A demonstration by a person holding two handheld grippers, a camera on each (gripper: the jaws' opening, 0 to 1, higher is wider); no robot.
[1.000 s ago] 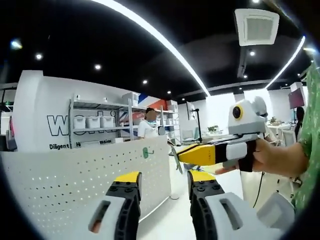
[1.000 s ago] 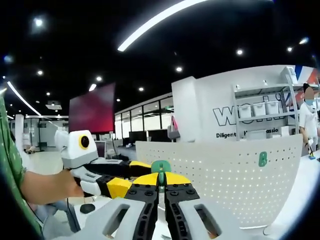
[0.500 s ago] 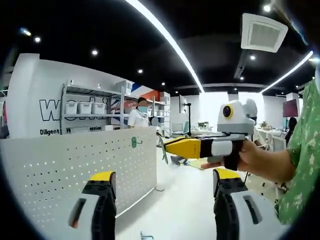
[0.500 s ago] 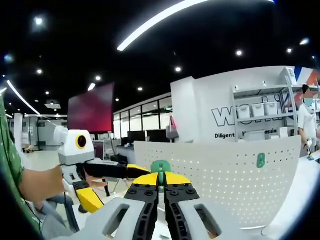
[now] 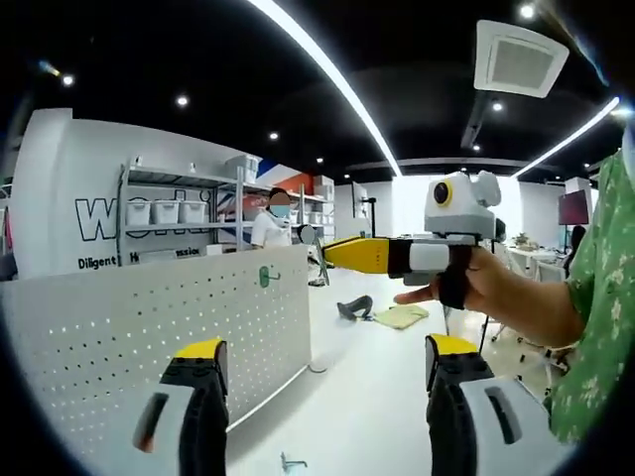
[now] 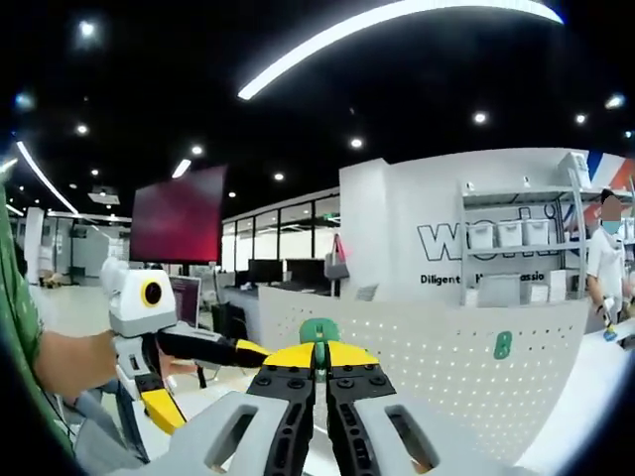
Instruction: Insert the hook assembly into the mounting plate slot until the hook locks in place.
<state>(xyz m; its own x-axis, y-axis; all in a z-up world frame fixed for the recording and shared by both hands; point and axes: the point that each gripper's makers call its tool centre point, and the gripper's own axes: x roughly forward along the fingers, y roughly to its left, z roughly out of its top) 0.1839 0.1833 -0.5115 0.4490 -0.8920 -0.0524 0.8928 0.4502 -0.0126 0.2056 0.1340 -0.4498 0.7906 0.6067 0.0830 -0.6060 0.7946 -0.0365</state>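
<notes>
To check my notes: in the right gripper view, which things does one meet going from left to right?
The left gripper, open, then the green hook held in the right gripper, then a second green hook on the white pegboard, then a person.

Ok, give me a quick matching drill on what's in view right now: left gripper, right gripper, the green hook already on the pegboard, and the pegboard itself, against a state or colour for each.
Things:
1. left gripper
2. right gripper
3. mounted green hook
4. pegboard

States:
A. white, with rows of small holes
B. open, nothing between its jaws
C. shut on a green hook piece
D. hanging on the perforated panel

Pairs: 1-B, 2-C, 3-D, 4-A
</notes>
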